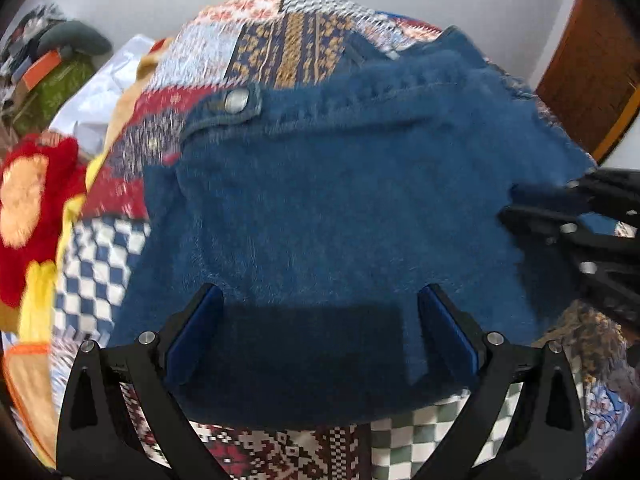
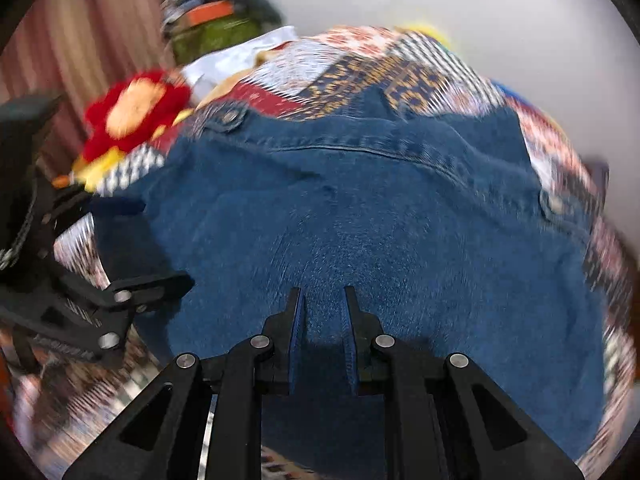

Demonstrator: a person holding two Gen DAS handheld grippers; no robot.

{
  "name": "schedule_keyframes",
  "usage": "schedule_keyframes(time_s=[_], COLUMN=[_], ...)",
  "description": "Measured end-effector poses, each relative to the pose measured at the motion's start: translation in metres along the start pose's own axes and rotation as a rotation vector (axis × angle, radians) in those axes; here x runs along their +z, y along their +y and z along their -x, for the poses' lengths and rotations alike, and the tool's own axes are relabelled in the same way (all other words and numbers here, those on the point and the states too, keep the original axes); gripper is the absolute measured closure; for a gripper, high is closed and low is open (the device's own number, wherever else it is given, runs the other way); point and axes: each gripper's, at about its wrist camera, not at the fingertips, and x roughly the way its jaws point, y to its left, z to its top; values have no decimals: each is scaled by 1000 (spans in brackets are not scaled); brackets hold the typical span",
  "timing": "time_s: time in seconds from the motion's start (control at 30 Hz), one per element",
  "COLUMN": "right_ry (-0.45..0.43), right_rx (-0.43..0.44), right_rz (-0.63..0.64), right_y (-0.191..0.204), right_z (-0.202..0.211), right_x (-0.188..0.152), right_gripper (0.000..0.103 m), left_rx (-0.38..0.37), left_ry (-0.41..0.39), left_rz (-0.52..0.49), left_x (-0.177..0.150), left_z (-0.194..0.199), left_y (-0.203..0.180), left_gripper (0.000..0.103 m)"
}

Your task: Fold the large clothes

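Here we hold both grippers over a blue denim garment (image 1: 340, 200) spread on the patchwork quilt (image 1: 280, 40).
Our left gripper (image 1: 320, 300) stands wide above the near edge, gripping nothing; our right gripper (image 2: 322, 300) is almost closed, though we cannot tell whether cloth is pinched. A red plush toy (image 2: 136, 116) lies far left.

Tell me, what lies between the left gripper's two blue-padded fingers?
In the left wrist view, only blue denim garment fills the wide gap of the left gripper; its pads stand apart.
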Motion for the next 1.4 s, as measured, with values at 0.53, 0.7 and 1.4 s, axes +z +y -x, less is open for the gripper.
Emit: schedule_keyframes(time_s=[0.53,0.7,1.4], right_ry=[10,34,-61], right_rx=[-176,-156,-79], right_rz=[-80,-191,-532], right_y=[-41,-85,-153], right_z=[14,24,106], right_x=[-32,-59,-108], right_gripper=[13,13,12], left_rx=[58,143,186], left_ry=[-26,-35,-96], left_rz=[67,104,431], left_x=[-31,-38,-112], left_z=[16,25,102], left_y=[33,46,121], left_gripper=[1,1,2])
